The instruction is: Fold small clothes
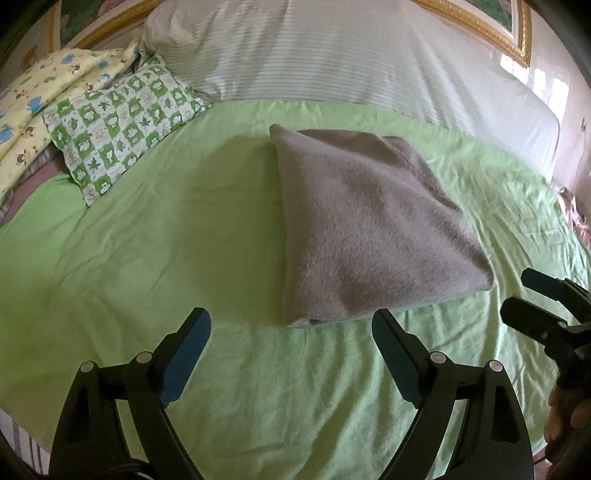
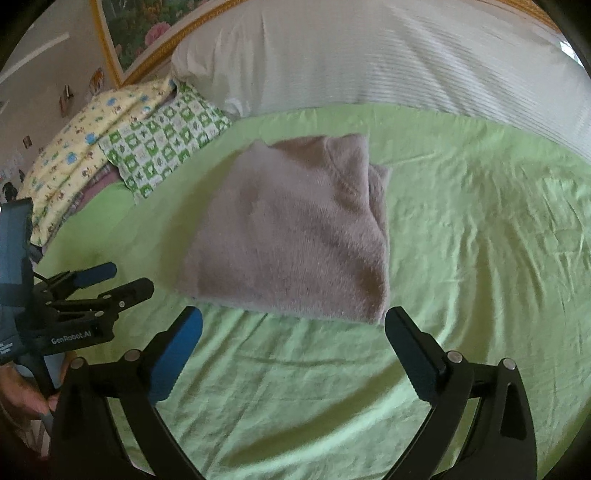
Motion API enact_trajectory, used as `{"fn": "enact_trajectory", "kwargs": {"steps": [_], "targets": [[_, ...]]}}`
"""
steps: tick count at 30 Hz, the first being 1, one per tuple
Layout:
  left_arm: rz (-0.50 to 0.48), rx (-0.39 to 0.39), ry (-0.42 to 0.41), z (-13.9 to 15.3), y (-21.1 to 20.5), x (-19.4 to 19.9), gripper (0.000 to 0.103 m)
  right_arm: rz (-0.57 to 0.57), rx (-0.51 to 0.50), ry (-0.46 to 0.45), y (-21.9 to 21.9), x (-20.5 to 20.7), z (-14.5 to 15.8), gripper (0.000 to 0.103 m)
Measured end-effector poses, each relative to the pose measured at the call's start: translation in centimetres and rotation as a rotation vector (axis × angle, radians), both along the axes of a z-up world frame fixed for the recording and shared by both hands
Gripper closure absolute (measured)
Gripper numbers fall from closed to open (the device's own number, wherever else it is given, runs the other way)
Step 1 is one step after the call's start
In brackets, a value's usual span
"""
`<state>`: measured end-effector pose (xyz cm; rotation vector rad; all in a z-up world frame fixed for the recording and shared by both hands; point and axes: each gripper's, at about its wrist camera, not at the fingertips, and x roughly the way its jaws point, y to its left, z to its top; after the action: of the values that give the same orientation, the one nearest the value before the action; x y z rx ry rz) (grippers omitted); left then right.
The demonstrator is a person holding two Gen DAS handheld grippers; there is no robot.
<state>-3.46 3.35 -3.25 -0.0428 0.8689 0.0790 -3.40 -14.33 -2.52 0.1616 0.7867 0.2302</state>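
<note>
A fuzzy grey-mauve garment (image 1: 365,225) lies folded into a thick square on the green sheet (image 1: 155,236). My left gripper (image 1: 291,325) is open just short of its near edge, jaws wide, nothing between them. In the right wrist view the same garment (image 2: 295,236) sits ahead of my right gripper (image 2: 293,325), also open and empty, its fingertips near the fold's front edge. Each gripper shows in the other's view: the right gripper (image 1: 517,295) at the right edge, the left gripper (image 2: 122,280) at the left, both apart from the cloth.
A green-and-white patterned pillow (image 1: 118,129) and a yellow printed quilt (image 1: 40,96) lie at the back left. A large white striped pillow (image 1: 332,55) spans the head of the bed under a gold-framed picture (image 1: 517,33). A person's hand (image 2: 22,395) holds the left gripper.
</note>
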Motion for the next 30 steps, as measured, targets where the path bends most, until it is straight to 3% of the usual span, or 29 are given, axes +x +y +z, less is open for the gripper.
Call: {"fn": "enact_trajectory", "kwargs": {"steps": [6,30], "targets": [[-0.004,0.034,0.002,-1.0,-0.3,0.9,0.013,-0.001,-0.012,0.013,0.4,1.3,-1.2,0.004],[-0.011,0.024,0.009,-1.5,0.1,2.6,0.013,0.005,-0.018,0.019,0.9,3.0,-2.1,0.004]]}}
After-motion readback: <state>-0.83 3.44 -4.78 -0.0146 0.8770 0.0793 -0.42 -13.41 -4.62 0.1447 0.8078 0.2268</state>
